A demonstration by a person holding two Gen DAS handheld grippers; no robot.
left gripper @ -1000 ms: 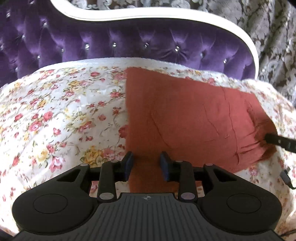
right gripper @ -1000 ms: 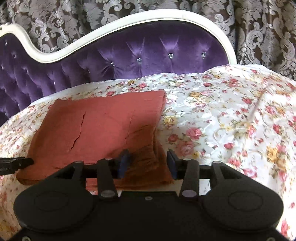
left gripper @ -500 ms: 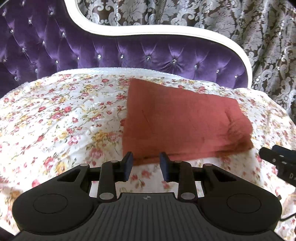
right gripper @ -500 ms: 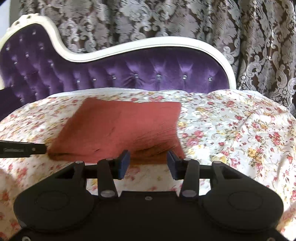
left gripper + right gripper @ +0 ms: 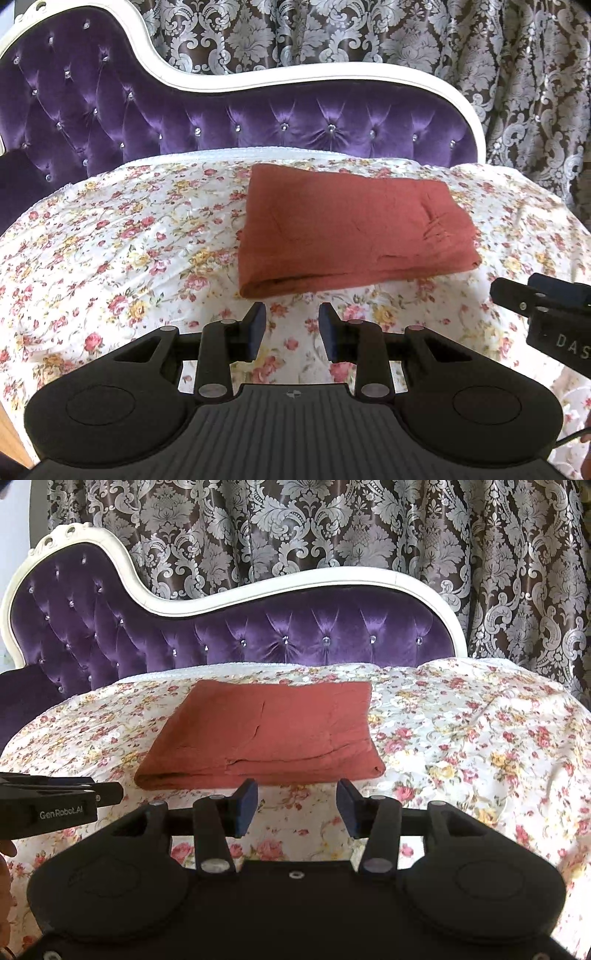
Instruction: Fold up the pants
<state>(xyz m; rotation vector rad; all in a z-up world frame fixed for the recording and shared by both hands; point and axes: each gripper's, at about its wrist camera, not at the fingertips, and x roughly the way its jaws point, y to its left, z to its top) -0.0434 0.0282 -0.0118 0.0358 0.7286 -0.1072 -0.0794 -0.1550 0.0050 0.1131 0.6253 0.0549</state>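
I have the rust-red cloth pants lying folded into a flat rectangle on the white sheet printed with small pink and yellow flowers, which covers the seat of the purple tufted velvet sofa with a curved white frame. My left gripper hangs just short of the near folded edge, its dark blue pads apart with only the flowered sheet between them — released, holding nothing. My right gripper sits likewise in front of the pants' near edge; its jaws have just been opening and stand wide, with nothing between them. Each gripper shows at the edge of the other's view. Behind the sofa hangs a brown curtain with a silver damask pattern.
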